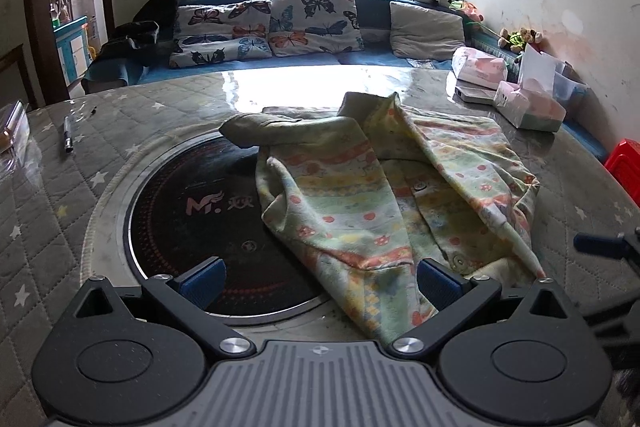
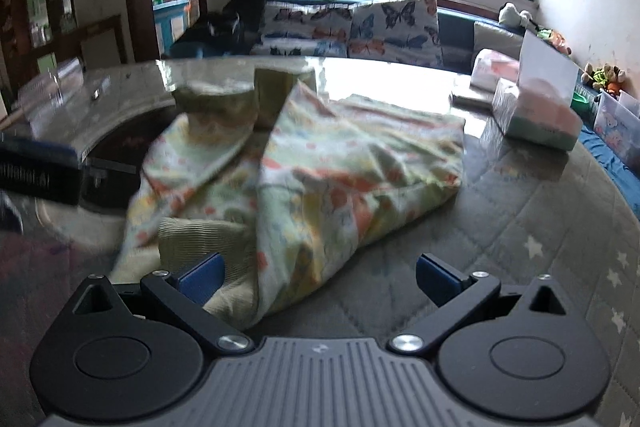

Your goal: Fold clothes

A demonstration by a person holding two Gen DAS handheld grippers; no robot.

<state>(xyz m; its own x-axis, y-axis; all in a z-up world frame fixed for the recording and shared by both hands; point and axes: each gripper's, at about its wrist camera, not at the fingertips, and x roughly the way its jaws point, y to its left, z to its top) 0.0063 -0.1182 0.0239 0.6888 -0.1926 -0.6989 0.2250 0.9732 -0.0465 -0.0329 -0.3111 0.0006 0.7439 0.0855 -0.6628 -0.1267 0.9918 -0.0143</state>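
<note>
A quilted table (image 1: 48, 195) with a round black inset hob (image 1: 192, 219) is seen, and a crumpled patterned garment (image 1: 360, 195) is spread partly over that hob. The left gripper (image 1: 320, 281) and right gripper (image 2: 318, 277) are both held spread wide at the garment's near edge, with nothing pinched.

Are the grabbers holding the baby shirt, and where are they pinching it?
Nothing is held. The left gripper and the right gripper are both open, with the patterned shirt lying loose on the table between their fingers.
</note>
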